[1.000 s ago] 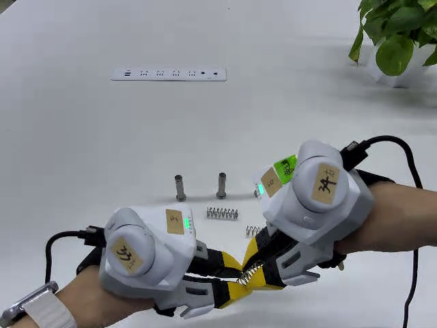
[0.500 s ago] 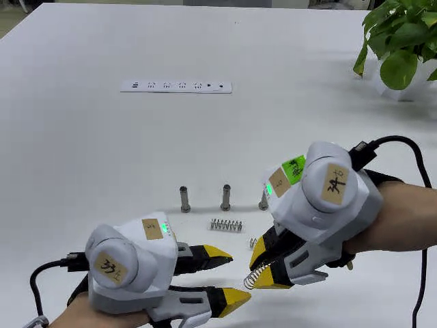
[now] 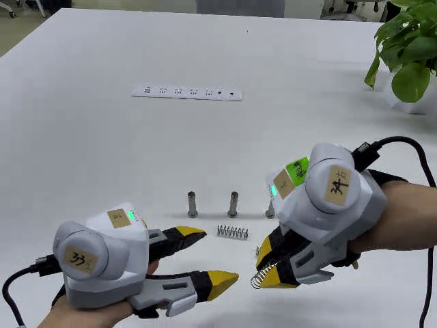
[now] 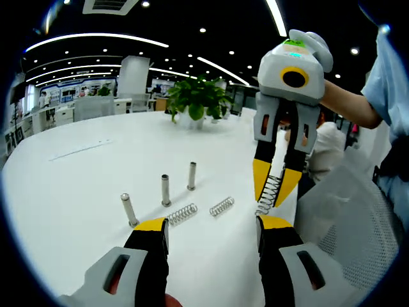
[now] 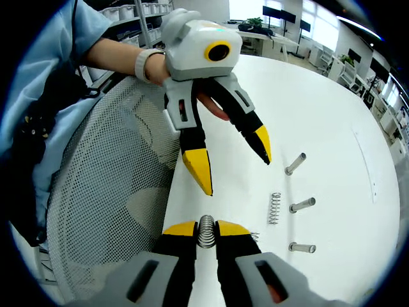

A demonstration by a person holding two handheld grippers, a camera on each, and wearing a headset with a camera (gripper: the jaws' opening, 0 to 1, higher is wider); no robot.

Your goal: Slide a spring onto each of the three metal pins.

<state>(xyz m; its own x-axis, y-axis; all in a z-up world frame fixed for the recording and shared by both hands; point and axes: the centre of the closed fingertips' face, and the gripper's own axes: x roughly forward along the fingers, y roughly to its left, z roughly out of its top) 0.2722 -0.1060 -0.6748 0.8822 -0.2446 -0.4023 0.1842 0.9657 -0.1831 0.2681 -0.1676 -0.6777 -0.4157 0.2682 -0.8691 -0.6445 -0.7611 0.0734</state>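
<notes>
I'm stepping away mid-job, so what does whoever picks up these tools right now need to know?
Left tool: open, empty, above the table.
Right tool: shut on one spring.
The three metal pins stand upright in a row, all bare.
A loose spring and a second loose spring lie on the table beside the pins.
Done: no spring is on a pin yet.
Left: slide the held spring onto a pin, then pick up and fit the other two.
</notes>
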